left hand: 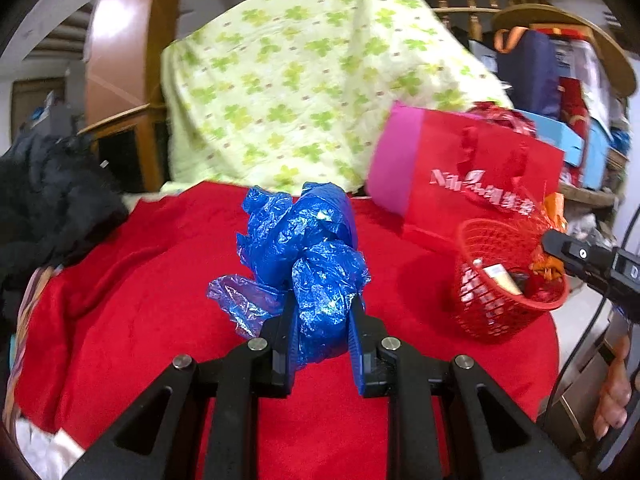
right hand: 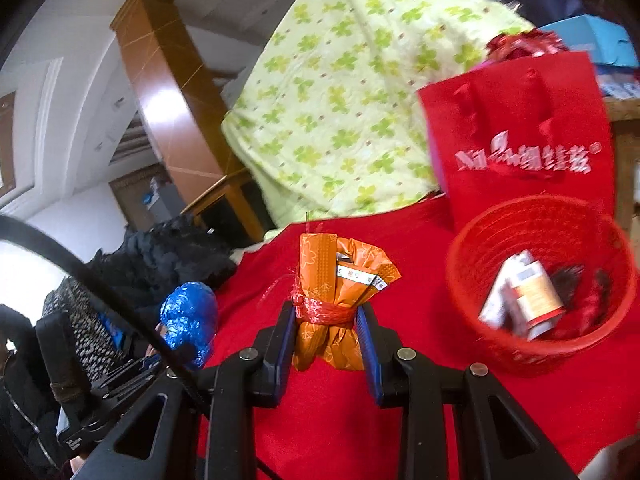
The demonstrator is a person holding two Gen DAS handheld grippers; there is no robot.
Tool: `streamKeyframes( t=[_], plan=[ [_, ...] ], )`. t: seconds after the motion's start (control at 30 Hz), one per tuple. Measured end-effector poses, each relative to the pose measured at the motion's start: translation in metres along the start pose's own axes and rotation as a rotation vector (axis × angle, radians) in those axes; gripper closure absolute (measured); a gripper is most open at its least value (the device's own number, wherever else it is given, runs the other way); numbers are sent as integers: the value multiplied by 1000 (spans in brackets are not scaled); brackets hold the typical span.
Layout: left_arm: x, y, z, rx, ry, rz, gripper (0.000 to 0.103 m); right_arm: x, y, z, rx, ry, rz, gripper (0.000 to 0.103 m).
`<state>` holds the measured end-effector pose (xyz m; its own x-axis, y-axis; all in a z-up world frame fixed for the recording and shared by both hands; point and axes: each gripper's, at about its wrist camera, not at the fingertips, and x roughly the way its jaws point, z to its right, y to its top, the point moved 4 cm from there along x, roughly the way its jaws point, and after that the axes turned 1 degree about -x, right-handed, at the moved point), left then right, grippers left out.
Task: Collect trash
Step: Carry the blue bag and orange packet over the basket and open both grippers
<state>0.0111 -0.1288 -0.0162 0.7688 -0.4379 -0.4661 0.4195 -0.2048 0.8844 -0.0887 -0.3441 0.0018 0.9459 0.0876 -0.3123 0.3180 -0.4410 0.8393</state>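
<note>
A cluttered room with a wooden pillar and stair railing surrounds a table [left hand: 140,280] draped in red cloth, a green clover-print quilt [left hand: 304,80] heaped at its far edge. At the centre of the left wrist view, the left gripper [left hand: 322,336] has its jaws pinching a crumpled blue plastic bag [left hand: 304,248], held above the cloth. The film looks feather-light, soft and slippery, so a bite on the bunched core holds better than one on a loose flap. In the middle of the right wrist view, the right gripper [right hand: 326,340] clamps an orange wrapper bundle [right hand: 340,280] at its waist, tied with red netting, the firmest spot. At lower right sits the red mesh basket [right hand: 472,280], already holding cartons, with a red gift bag [right hand: 520,128] behind it.
</note>
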Motion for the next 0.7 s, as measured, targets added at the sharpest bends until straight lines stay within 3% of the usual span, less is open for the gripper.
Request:
streamKeyframes(
  t=[0.27, 0.7],
  plan=[
    [22, 21, 44, 43, -73, -15, 80, -28, 27, 59, 78, -101, 64, 71],
    [52, 45, 110, 130, -152, -15, 80, -28, 42, 102, 111, -173, 64, 71]
  ],
)
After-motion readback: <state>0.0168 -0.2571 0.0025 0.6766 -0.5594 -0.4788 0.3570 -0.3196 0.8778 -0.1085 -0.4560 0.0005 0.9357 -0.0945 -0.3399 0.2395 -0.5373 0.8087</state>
